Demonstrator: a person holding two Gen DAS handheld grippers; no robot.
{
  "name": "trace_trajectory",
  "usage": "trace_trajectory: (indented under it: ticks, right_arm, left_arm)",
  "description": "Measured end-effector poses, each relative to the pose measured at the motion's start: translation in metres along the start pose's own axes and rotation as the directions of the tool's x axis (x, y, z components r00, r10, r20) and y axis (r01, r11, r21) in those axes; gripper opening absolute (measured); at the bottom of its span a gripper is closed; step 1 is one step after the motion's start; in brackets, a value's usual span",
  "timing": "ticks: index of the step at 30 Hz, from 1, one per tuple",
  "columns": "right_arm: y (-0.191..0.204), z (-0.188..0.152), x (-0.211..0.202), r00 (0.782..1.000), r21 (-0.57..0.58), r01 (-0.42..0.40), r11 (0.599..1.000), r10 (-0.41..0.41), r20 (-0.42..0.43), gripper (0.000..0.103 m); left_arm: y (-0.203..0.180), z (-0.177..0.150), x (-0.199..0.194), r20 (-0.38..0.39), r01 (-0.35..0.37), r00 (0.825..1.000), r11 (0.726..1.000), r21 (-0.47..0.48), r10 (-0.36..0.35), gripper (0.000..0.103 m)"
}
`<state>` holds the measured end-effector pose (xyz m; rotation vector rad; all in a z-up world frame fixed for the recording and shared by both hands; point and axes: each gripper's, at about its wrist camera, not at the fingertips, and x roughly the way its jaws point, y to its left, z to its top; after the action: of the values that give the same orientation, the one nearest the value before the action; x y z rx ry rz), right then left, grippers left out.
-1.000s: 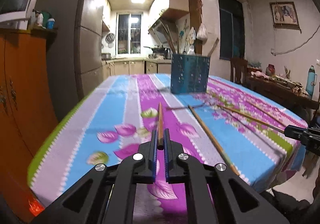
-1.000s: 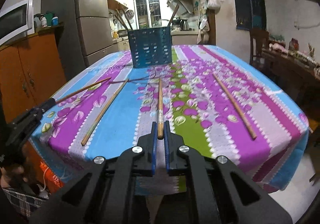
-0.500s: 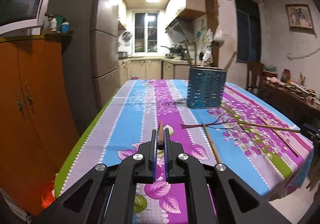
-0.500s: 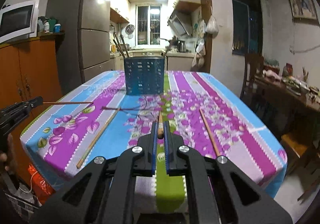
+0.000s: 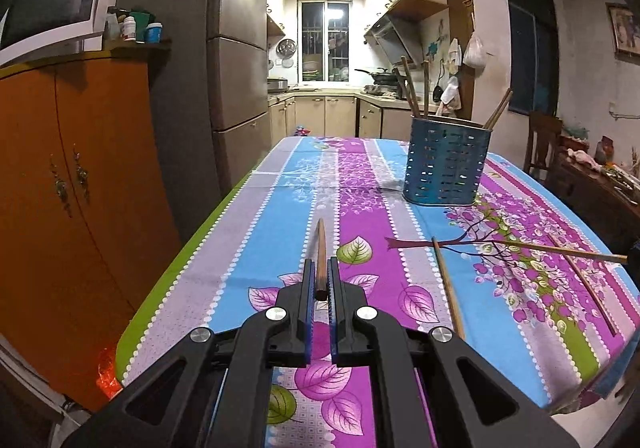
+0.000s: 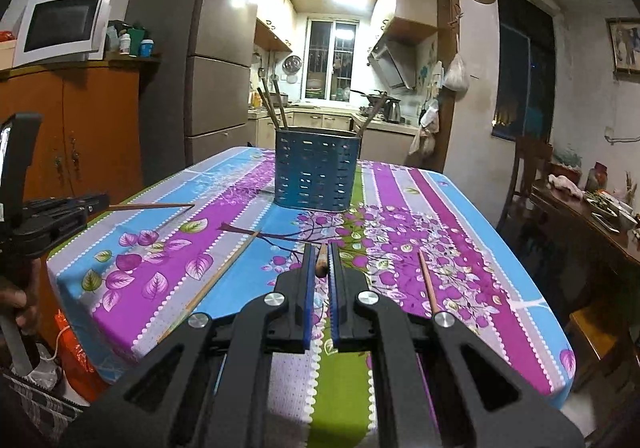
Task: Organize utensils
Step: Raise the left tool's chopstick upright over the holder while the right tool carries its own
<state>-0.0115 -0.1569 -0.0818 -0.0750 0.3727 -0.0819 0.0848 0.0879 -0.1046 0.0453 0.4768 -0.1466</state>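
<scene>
Both grippers have lifted off the striped floral tablecloth. Left gripper and right gripper each pinch a brown wooden chopstick pointing forward; the blue perforated utensil holder stands dead ahead of the right (nearer) gripper.

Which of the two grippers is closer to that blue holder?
Hard to call; perhaps the right gripper, which faces the blue holder straight on. The left gripper sees it ahead and off to its right.

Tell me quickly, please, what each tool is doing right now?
Left tool: closed on a thin brown wooden chopstick.
Right tool: closed on another wooden chopstick.
</scene>
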Motion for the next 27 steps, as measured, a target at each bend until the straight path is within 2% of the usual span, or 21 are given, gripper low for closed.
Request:
trace_trajectory:
  ticks: [15, 27]
  right_arm:
    - [-0.013, 0.017, 0.002, 0.995, -0.015, -0.047, 0.999, 0.048, 0.082, 0.005]
    - [-0.026, 0.048, -0.007, 0.975, -0.036, -0.08, 0.996, 0.086, 0.206, 0.005]
  left_arm:
    - [-0.008, 0.007, 0.005, -0.022, -0.092, 0.995, 0.995, 0.032, 0.093, 0.007]
    - [-0.021, 0.024, 0.001, 0.013, -0.149, 0.989, 0.987, 0.063, 0.149, 0.007]
